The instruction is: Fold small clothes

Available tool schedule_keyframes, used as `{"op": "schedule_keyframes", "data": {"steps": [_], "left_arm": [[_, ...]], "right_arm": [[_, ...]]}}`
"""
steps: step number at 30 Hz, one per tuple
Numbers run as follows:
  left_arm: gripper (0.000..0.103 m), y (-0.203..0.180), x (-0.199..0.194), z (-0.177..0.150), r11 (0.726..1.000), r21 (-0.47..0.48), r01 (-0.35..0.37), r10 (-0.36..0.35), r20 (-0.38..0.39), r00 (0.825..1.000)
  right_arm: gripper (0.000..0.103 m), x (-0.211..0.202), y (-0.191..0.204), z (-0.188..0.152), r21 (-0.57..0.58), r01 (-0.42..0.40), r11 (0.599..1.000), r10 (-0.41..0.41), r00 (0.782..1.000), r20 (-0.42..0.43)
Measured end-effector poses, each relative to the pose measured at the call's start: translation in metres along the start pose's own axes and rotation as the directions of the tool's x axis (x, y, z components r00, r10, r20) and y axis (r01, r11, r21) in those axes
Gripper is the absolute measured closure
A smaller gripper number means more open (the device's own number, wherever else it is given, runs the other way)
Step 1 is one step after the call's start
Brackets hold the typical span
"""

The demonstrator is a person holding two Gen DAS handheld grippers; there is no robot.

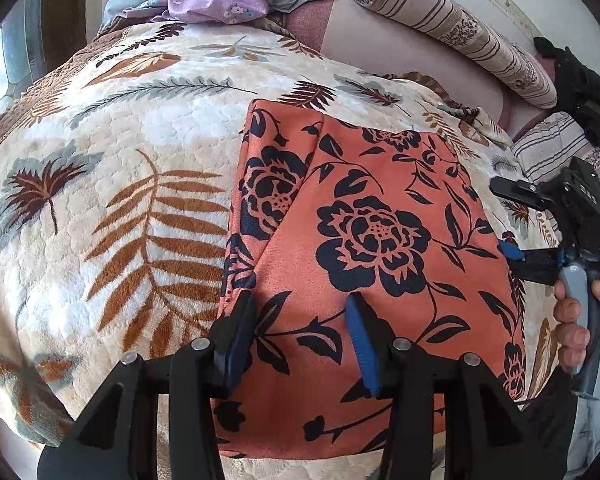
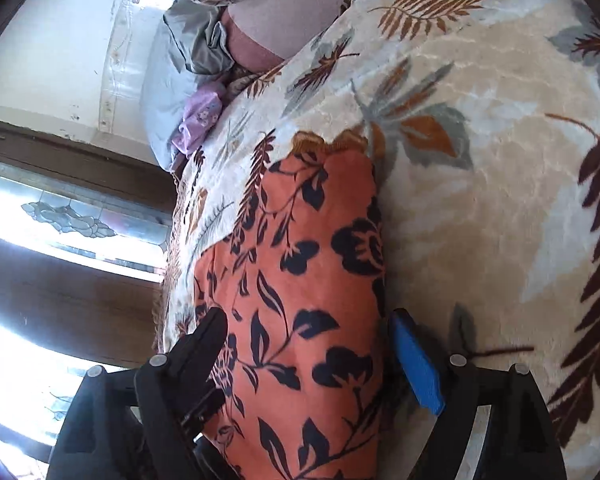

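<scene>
Orange floral cloth [image 1: 380, 240] – soft, folded to a rough rectangle – lies on the plush leaf-print blanket [image 1: 140, 140]. Left gripper [image 1: 296, 340] half open over its six-o'clock edge; right gripper [image 2: 312, 360] gapes wide, astride the cloth, gripping nothing.

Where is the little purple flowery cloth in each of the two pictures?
Left wrist view: the small purple flowered cloth lies at the top, left of centre, on the far edge of the bed.
Right wrist view: the same cloth sits on the left, above the middle.
Shared landmark: the orange cloth with dark blue flowers, spread on the cream leaf-patterned blanket.
</scene>
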State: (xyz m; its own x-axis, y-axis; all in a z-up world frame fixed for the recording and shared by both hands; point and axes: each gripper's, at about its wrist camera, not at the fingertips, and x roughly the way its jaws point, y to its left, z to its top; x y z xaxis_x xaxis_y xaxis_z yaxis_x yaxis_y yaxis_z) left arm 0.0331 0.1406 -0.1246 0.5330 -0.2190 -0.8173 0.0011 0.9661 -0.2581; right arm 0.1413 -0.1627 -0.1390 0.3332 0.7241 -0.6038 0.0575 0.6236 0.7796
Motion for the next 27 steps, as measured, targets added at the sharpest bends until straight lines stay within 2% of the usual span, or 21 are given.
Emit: {"op": "schedule_keyframes", "data": {"steps": [2,3,5,6,8,9,12,14,17,20,22,23,25,26,27], "left_arm": [[0.055,0.0,0.0,0.0,1.0,0.0,0.001,-0.001,0.0,1.0],[0.055,0.0,-0.001,0.0,1.0,0.0,0.001,-0.001,-0.001,1.0],[0.055,0.001,-0.002,-0.001,1.0,-0.003,0.002,-0.002,-0.002,1.0],[0.055,0.002,-0.003,-0.001,1.0,-0.008,0.009,-0.009,0.002,1.0],[0.055,0.001,-0.002,-0.002,1.0,-0.007,0.009,-0.009,0.005,1.0],[0.055,-0.001,-0.002,-0.002,1.0,0.002,-0.003,0.003,0.004,1.0],[0.055,-0.005,-0.004,-0.002,1.0,0.011,-0.02,0.02,0.004,1.0],[0.055,-0.006,-0.004,-0.002,1.0,0.01,-0.021,0.021,0.006,1.0],[0.055,-0.005,-0.009,0.0,1.0,-0.002,-0.011,0.011,0.007,1.0],[0.055,0.013,-0.03,0.006,0.988,-0.101,0.119,-0.115,0.046,0.992],[0.052,0.034,-0.036,0.006,0.972,-0.184,0.144,-0.135,0.061,0.989],[0.052,0.044,-0.032,0.005,0.968,-0.212,0.133,-0.128,0.037,0.991],[0.058,0.057,-0.01,-0.005,0.96,-0.253,0.12,-0.145,-0.08,0.986],[0.071,0.06,0.001,-0.013,0.953,-0.262,0.153,-0.192,-0.13,0.973],[0.071,0.06,0.0,-0.017,0.951,-0.256,0.174,-0.207,-0.11,0.972]], "right_arm": [[0.022,0.022,-0.008,0.013,0.046,-0.002,0.999,0.005,0.998,-0.058],[0.048,0.027,-0.007,0.016,0.027,0.039,0.999,-0.037,0.997,-0.072],[0.059,0.023,0.013,0.012,-0.082,0.086,0.993,-0.09,0.995,-0.048],[0.06,0.02,0.024,0.009,-0.137,0.117,0.984,-0.121,0.992,-0.019],[0.06,0.025,0.02,0.008,-0.146,0.172,0.974,-0.177,0.984,-0.021],[0.056,0.028,0.012,0.009,-0.117,0.179,0.977,-0.183,0.983,-0.032],[0.031,0.021,0.008,0.004,-0.059,0.136,0.989,-0.138,0.99,-0.029],[0.023,0.013,0.015,-0.005,-0.104,0.136,0.985,-0.141,0.989,-0.036],[0.023,-0.001,0.017,-0.023,-0.115,0.134,0.984,-0.138,0.99,-0.032],[0.023,-0.013,0.011,-0.044,-0.122,0.12,0.985,-0.128,0.99,-0.056],[0.023,-0.016,0.007,-0.057,-0.128,0.113,0.985,-0.123,0.99,-0.075],[0.023,-0.015,0.003,-0.063,-0.13,0.109,0.986,-0.121,0.988,-0.095],[0.023,-0.012,0.0,-0.067,-0.133,0.092,0.987,-0.104,0.991,-0.083],[0.023,-0.012,-0.002,-0.068,-0.126,0.085,0.988,-0.096,0.992,-0.081],[0.023,-0.012,-0.001,-0.067,-0.122,0.078,0.989,-0.089,0.992,-0.088]]}}
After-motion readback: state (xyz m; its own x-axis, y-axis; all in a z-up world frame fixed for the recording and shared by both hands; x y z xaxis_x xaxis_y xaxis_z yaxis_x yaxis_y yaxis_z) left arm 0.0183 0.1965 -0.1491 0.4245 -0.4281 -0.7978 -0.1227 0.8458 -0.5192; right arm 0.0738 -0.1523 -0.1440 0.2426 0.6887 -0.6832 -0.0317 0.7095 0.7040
